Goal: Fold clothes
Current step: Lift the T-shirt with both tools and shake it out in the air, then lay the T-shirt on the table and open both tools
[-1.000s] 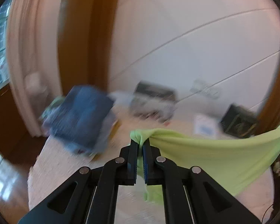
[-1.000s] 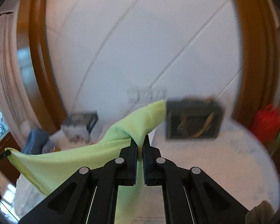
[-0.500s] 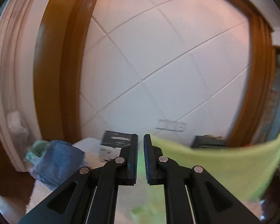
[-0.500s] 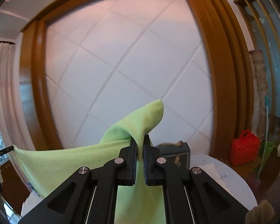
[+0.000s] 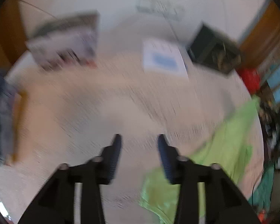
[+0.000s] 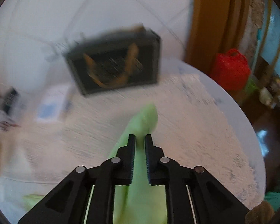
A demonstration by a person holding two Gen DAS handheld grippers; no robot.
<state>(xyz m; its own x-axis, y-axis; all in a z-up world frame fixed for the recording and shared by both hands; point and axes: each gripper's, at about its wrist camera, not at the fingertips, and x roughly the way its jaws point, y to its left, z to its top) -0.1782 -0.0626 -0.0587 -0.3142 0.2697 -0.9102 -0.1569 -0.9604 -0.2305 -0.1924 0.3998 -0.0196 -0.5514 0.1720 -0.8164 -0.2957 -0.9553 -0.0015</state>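
Table (image 6: pixel 205 130): round, under a pale textured cloth; it fills both wrist views, which are smeared by motion.
Green garment (image 6: pixel 140 196): light green cloth, partly on the table; in the right wrist view it runs up between the right fingers with one corner poking out past the tips; in the left wrist view it lies low and to the right, under and beside the right-hand finger.
Black box (image 6: pixel 113 61): at the far edge of the table by the white wall, well apart from the garment.
Left gripper (image 5: pixel 139 143): its jaws have just been opening and now stand spread; nothing lies between them, only bare tablecloth.
Right gripper (image 6: pixel 140 140): its jaws have just been opening a little; a narrow gap shows, with the green cloth in it, and I judge the pads no longer press on it.
Step in hand: laying the garment out flat and letting go.
Next move: probably free the right corner fully, then check that the cloth lies smooth and pick fresh edges for the first fold.
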